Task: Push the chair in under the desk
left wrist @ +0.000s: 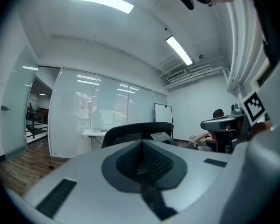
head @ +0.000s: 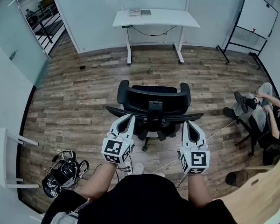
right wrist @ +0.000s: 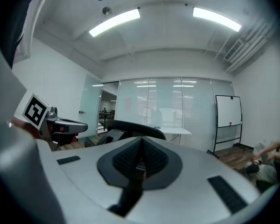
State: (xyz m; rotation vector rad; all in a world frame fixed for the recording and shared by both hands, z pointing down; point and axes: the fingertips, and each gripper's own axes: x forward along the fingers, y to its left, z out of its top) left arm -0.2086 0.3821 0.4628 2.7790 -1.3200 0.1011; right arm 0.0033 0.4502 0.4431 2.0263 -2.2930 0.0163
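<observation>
A black office chair (head: 151, 104) stands in the middle of the wooden floor, its back towards me. The white desk (head: 156, 17) is far beyond it, against the glass wall. My left gripper (head: 129, 119) is shut with nothing in it, its tip just behind the chair's left armrest (head: 115, 111). My right gripper (head: 189, 124) is shut with nothing in it too, by the right armrest (head: 192, 117); I cannot tell whether either touches. In the left gripper view the closed left gripper (left wrist: 142, 146) points at the chair's backrest (left wrist: 135, 130). The right gripper (right wrist: 141, 144) faces the backrest (right wrist: 135, 127) and desk (right wrist: 175, 131).
A whiteboard on a stand (head: 256, 13) is at the back right. A seated person (head: 266, 113) is at the right, and a wooden chair back (head: 259, 197) at the lower right. Black gear (head: 63, 171) lies on the floor at the left, beside a white table (head: 0, 157).
</observation>
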